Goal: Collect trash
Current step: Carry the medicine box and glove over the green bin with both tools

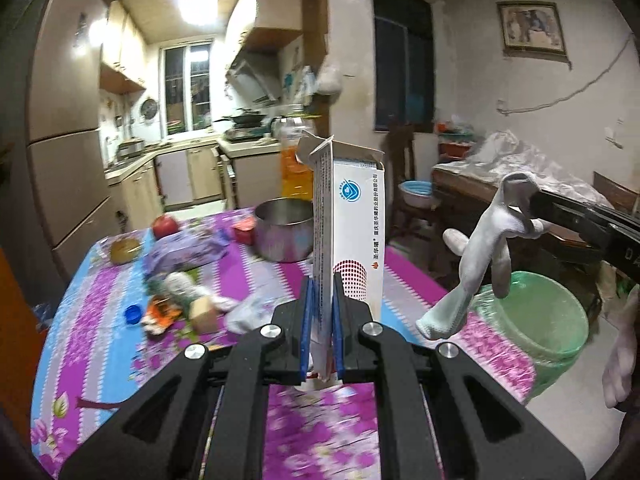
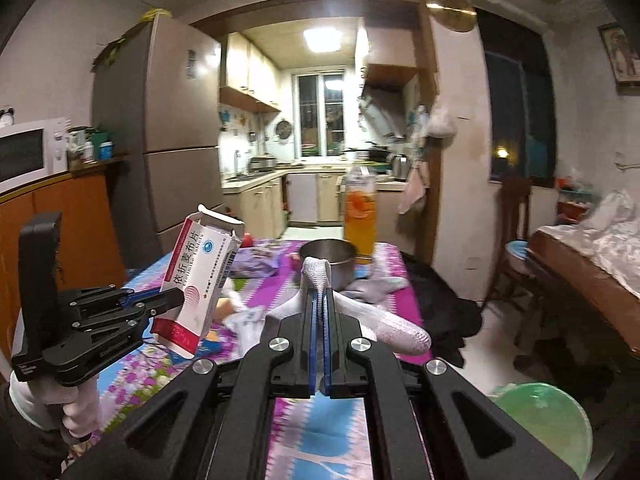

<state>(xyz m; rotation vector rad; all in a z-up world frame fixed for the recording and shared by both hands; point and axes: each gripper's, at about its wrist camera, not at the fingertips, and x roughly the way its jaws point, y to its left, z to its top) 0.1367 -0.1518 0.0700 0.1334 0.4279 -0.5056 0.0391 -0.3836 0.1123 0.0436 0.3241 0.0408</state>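
My left gripper (image 1: 322, 280) is shut on an empty white medicine box (image 1: 352, 216) with red print, held upright above the table; the right wrist view shows that box (image 2: 200, 276) at the left, pinched in the left gripper (image 2: 176, 300). My right gripper (image 2: 320, 294) is shut on a white knitted glove (image 2: 392, 330), whose fingers droop to the right. In the left wrist view the glove (image 1: 476, 264) dangles from the right gripper (image 1: 528, 206) just above the bin. A bin lined with a green bag (image 1: 532, 320) stands on the floor to the table's right.
The floral tablecloth (image 1: 100, 320) carries wrappers, a blue bottle cap (image 1: 133, 314), a purple bag (image 1: 184, 250), a red apple (image 1: 165, 226), a steel pot (image 1: 286, 228) and a juice bottle (image 2: 360, 216). Another glove (image 2: 376, 286) lies by the pot. A fridge stands left, a covered bench right.
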